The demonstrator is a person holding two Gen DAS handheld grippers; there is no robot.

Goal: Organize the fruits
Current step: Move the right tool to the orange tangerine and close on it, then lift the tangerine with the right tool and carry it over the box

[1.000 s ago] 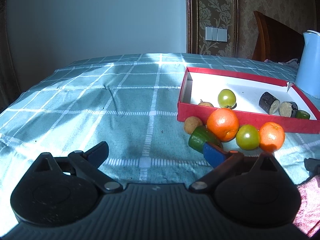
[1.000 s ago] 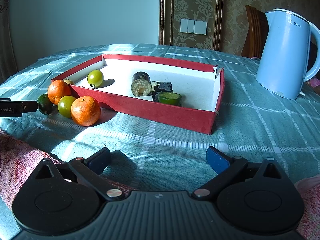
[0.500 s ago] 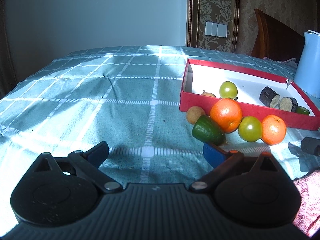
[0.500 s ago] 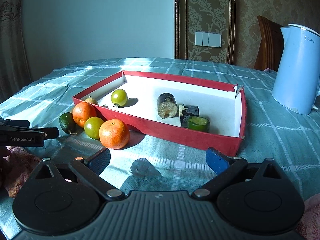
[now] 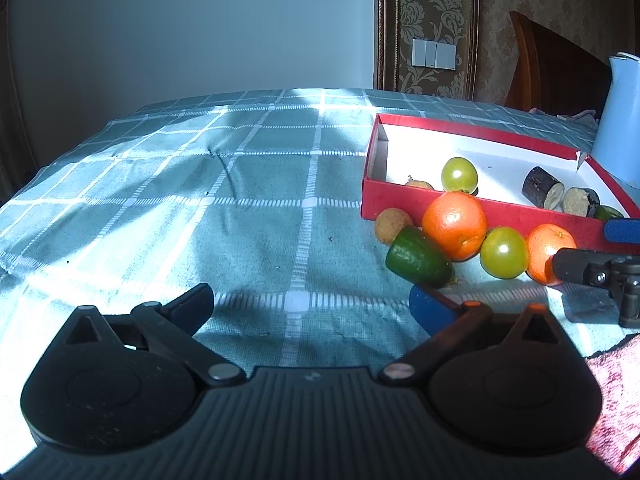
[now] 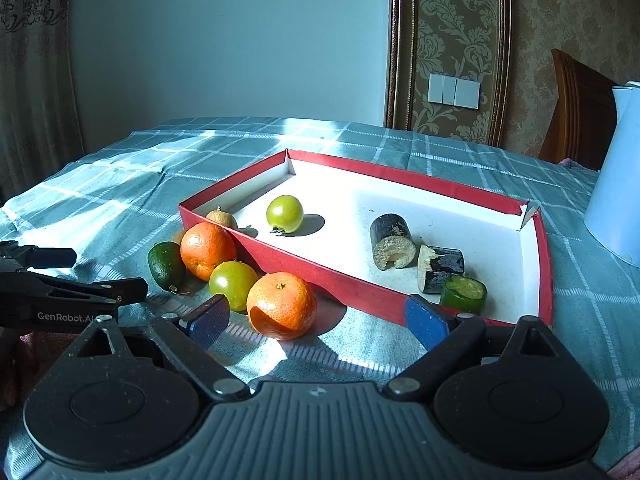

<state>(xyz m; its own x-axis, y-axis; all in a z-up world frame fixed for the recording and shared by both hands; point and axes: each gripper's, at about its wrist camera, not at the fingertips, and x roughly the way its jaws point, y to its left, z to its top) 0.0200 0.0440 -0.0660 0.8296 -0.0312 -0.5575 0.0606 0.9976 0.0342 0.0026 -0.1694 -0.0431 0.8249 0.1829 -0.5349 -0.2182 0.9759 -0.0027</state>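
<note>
My right gripper point(image 6: 316, 318) is closing, pads not yet touching the near mandarin point(image 6: 281, 305) between them; my left gripper point(image 5: 312, 304) hangs wide open, empty.

1. 2 oranges: 1 near point(image 6: 281, 305), 1 farther left point(image 6: 207, 250), both outside the box.
2. 2 green tomatoes: 1 in the box point(image 6: 285, 213), 1 outside between the oranges point(image 6: 233, 283).
3. 2 small tan fruits: 1 in the box's near-left corner point(image 6: 221, 218), 1 outside it point(image 5: 392, 226).
4. 2 cucumber pieces: 1 outside at far left point(image 6: 165, 265), 1 in the box at right point(image 6: 463, 294).
5. 2 dark cut stalk pieces in the box point(image 6: 392, 241) point(image 6: 440, 263).
6. 1 red box point(image 6: 448, 189).
7. 1 kettle point(image 6: 618, 184), right.
8. 2 grippers point(image 5: 312, 304) point(image 6: 316, 318).
</note>
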